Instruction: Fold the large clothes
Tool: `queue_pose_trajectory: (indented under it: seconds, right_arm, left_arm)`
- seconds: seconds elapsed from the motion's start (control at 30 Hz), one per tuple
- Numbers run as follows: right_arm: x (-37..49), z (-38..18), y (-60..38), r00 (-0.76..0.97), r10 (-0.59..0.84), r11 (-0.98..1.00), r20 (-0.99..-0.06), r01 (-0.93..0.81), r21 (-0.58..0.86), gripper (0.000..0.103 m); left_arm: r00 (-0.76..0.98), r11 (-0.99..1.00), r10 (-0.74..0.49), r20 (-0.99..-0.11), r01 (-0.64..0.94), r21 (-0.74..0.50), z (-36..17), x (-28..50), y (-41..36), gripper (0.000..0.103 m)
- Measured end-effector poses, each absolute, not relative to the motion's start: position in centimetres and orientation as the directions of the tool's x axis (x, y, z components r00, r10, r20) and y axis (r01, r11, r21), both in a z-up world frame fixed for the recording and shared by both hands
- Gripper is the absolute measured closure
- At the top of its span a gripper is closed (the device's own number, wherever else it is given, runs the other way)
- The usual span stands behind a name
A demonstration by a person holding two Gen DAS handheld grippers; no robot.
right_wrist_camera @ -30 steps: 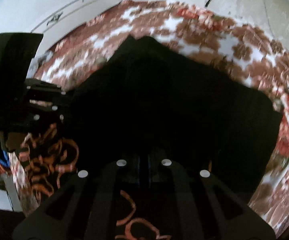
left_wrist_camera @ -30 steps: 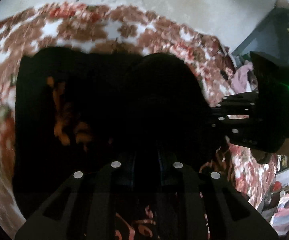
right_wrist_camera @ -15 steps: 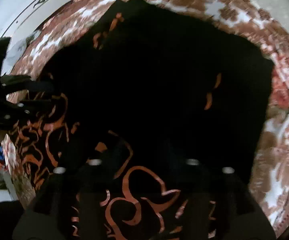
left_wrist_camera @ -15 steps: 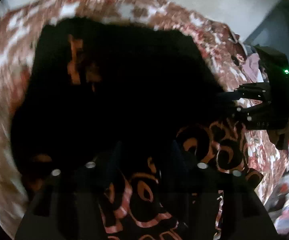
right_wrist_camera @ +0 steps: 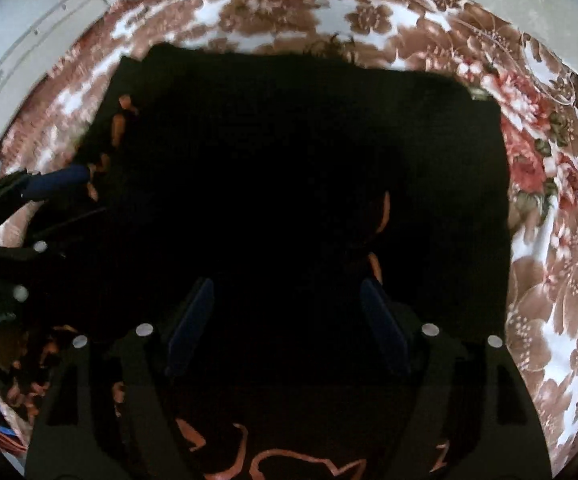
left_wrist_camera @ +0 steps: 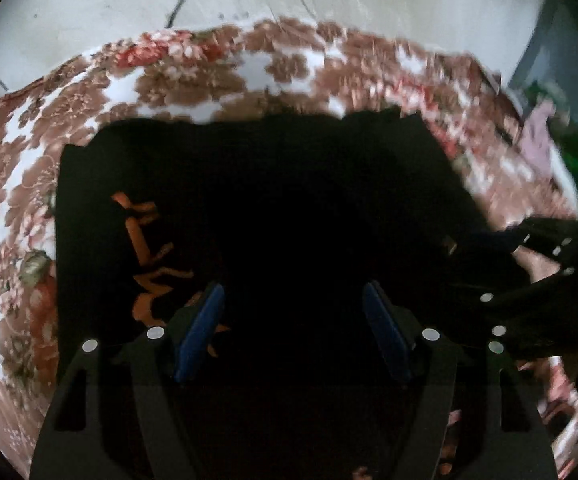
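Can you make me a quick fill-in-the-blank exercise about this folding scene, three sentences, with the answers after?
1. The black garment carries swirls printed in ____.
2. It lies on a ____-patterned bedspread in brown, red and white.
3. Both the left gripper and the right gripper have their jaws ____, the blue pads clear of the cloth.

Answers: orange; floral; open

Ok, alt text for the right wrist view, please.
The right gripper hangs open over a black garment with orange swirls, which lies on a floral bedspread; nothing is between its blue pads. The left gripper, also open, shows at the left edge.
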State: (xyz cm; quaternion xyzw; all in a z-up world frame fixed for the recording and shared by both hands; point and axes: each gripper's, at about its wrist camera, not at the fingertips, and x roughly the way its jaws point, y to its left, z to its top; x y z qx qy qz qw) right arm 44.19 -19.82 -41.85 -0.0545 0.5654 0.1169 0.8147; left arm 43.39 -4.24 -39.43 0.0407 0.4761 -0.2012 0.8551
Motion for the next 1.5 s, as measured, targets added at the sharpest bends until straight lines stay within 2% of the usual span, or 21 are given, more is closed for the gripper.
queue_pose_trajectory:
  seconds: [0.17,0.27,0.37,0.43,0.53,0.67,0.77,0.93,1.07,1.17,1.27,1.5]
  right_arm:
    - [43.0,-45.8,-19.2,0.292,0.123,0.972,-0.948,-0.229,0.056,0.025]
    - [42.0,-47.4,-18.3,0.332,0.071,0.97,-0.94,-0.244,-0.013,0.018]
    - [41.5,-46.9,-18.4,0.321,0.055,0.985,-0.945,-0.175,-0.002,0.017]
    - [41.2,-45.5,-18.6,0.307,0.056,0.991,-0.95,-0.134,0.016,0.018]
    - [40.5,-41.5,-19.2,0.372,0.092,0.994,-0.923,-0.091,0.063,0.018]
    - [40.4,-40.1,-19.1,0.401,0.028,0.996,-0.916,-0.084,-0.007,0.018]
    - [40.7,-42.0,-19.6,0.372,0.0,0.998,-0.928,-0.057,-0.022,0.018]
    - [39.5,-45.8,-20.3,0.322,-0.009,0.999,-0.947,-0.026,-0.019,0.018]
    - [38.0,-46.9,-19.7,0.365,-0.039,0.994,-0.93,-0.081,-0.074,0.017]
    - [37.4,-45.7,-19.5,0.371,-0.005,0.995,-0.929,-0.094,-0.044,0.017]
    - [35.9,-42.2,-20.6,0.409,0.068,0.995,-0.91,-0.097,0.031,0.017]
    - [30.0,-37.7,-22.8,0.423,0.09,0.988,-0.902,-0.153,0.026,0.016]
  left_arm:
    - [0.417,0.901,-0.168,-0.893,0.432,0.032,-45.1,42.2,-4.1,0.026]
    - [0.423,0.903,-0.201,-0.883,0.429,0.0,-45.4,41.6,-2.5,0.023]
    - [0.403,0.903,-0.218,-0.889,0.43,-0.026,-45.0,41.6,-1.8,0.022]
    - [0.401,0.901,-0.229,-0.887,0.432,-0.037,-43.9,41.5,-1.5,0.022]
    - [0.443,0.893,-0.267,-0.856,0.447,-0.048,-40.7,41.2,-1.0,0.022]
    - [0.462,0.885,-0.352,-0.814,0.447,-0.128,-37.9,41.7,-0.7,0.019]
    - [0.427,0.883,-0.355,-0.832,0.446,-0.148,-39.5,42.2,-1.8,0.018]
    - [0.376,0.882,-0.28,-0.883,0.465,-0.081,-44.7,40.9,-3.3,0.015]
    - [0.344,0.907,-0.338,-0.876,0.369,-0.205,-46.2,40.7,-1.2,0.01]
    - [0.378,0.926,-0.338,-0.862,0.298,-0.232,-44.5,39.6,0.2,0.01]
    - [0.425,0.933,-0.337,-0.84,0.269,-0.238,-41.9,37.0,1.7,0.01]
    - [0.467,0.966,-0.25,-0.848,0.183,-0.184,-36.8,27.6,6.7,0.01]
